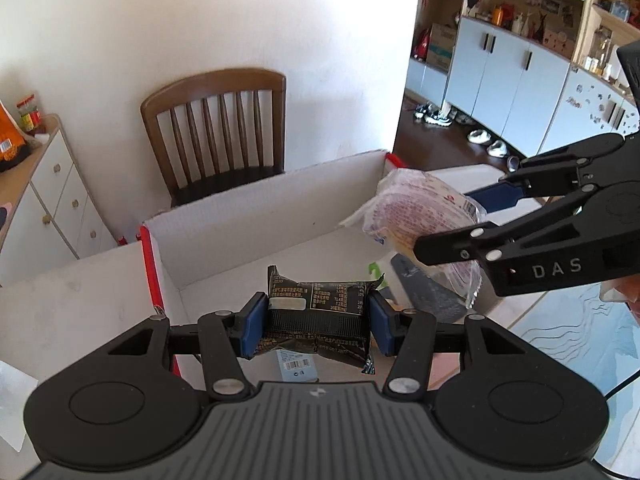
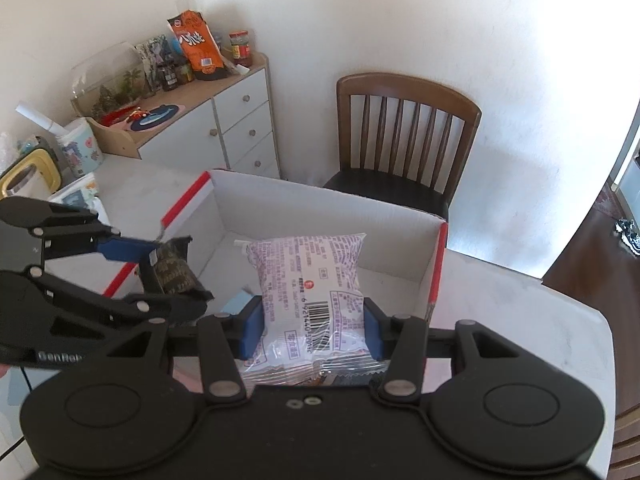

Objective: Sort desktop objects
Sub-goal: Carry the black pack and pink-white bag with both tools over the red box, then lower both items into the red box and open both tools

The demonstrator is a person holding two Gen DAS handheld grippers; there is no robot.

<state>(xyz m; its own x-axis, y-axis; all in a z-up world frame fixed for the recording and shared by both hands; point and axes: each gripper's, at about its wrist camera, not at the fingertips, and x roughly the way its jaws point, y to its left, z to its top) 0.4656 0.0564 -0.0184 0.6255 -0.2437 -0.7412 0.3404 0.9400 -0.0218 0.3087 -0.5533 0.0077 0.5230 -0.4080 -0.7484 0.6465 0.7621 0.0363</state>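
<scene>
My left gripper is shut on a black snack packet, its blue pads pressing both ends, above the open white cardboard box with red edges. My right gripper is shut on a purple-and-white snack bag, also held over the box. In the left wrist view the right gripper comes in from the right with the purple bag. In the right wrist view the left gripper shows at the left with the black packet.
Inside the box lie a light blue item and a dark grey item. A wooden chair stands behind the white table. A drawer cabinet with jars and an orange bag stands at the left wall.
</scene>
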